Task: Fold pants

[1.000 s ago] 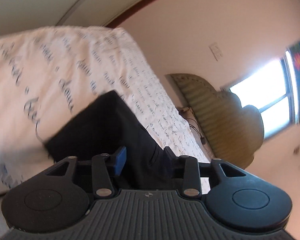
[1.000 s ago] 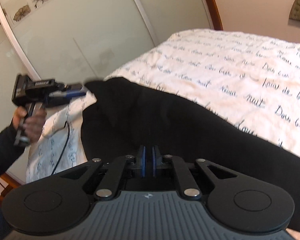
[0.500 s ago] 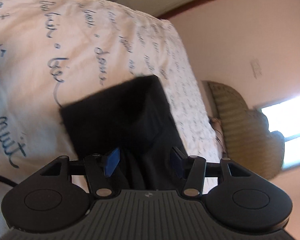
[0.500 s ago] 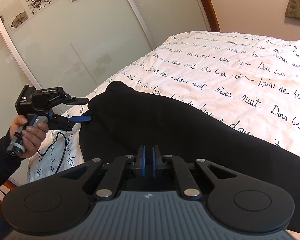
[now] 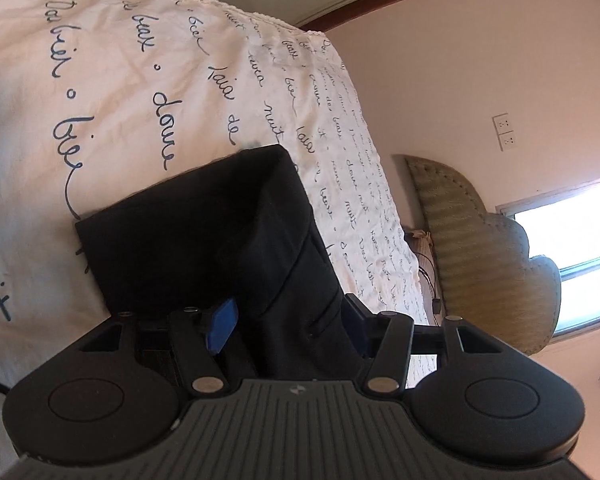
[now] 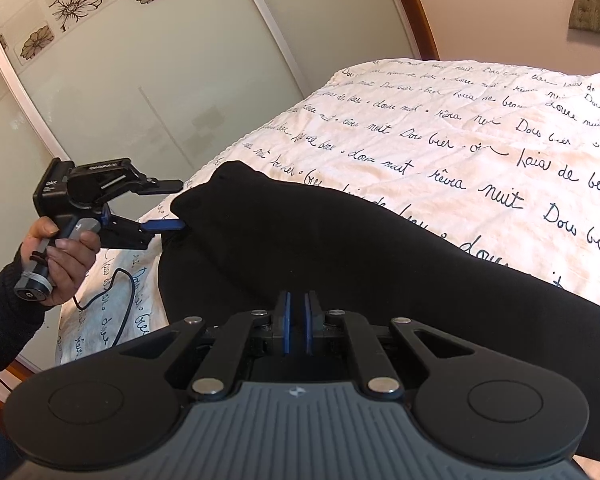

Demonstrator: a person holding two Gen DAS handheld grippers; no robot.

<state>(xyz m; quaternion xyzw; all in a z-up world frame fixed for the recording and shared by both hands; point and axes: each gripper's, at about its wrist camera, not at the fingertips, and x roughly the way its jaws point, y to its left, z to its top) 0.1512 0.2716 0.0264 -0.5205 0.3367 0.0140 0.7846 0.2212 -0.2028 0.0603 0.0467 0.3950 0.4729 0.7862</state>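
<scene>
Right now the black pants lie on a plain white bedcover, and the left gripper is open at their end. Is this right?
Not quite. The bedcover is not plain: dark handwriting is printed all over it, as the right wrist view shows. The rest holds: the black pants lie on it, and the left gripper is open at their end.

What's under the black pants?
The black pants lie on a white bedspread with dark blue handwriting. It shows all around them; the part right beneath is covered, so anything there is hidden.
</scene>
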